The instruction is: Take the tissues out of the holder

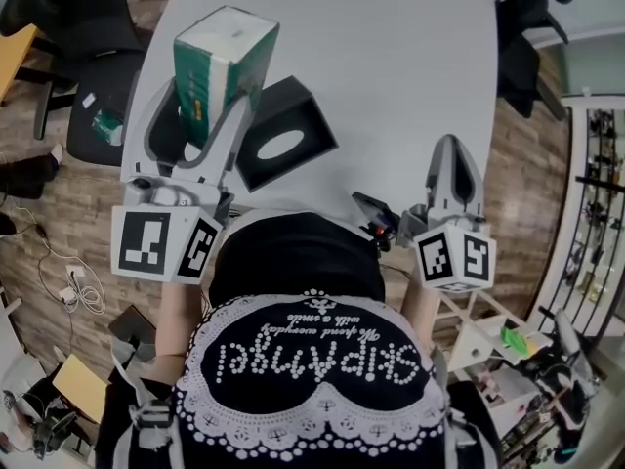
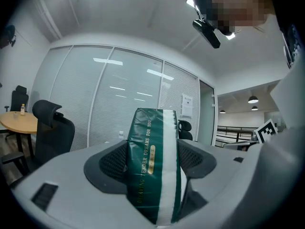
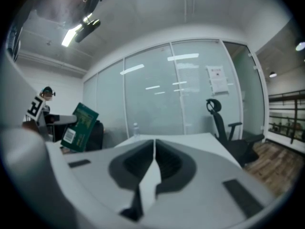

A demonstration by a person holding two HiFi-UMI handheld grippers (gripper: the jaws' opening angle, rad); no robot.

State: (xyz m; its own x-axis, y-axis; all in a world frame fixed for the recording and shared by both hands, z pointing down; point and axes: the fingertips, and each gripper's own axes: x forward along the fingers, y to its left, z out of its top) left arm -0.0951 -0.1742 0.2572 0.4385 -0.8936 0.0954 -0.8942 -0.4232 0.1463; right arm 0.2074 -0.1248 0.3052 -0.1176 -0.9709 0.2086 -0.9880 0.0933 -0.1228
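Note:
A green and white pack of tissues [image 1: 227, 47] is raised over the left part of the white table [image 1: 391, 66]. My left gripper [image 1: 205, 101] is shut on it, with the pack [image 2: 155, 171] wedged upright between both pads in the left gripper view. Just to its right, the black holder [image 1: 285, 145] rests on the table, its oval opening facing up and apart from the pack. My right gripper [image 1: 454, 149] hovers at the table's near right edge, jaws shut with nothing between them [image 3: 154, 151]. The right gripper view shows the pack [image 3: 80, 127] far off to the left.
Black office chairs stand at the table's far left [image 1: 88, 18] and far right [image 1: 518, 47]. A round wooden table [image 2: 19, 122] is off to the left. A white shelf with small items [image 1: 498, 340] sits at the person's right. Cables lie on the wooden floor [image 1: 73, 286].

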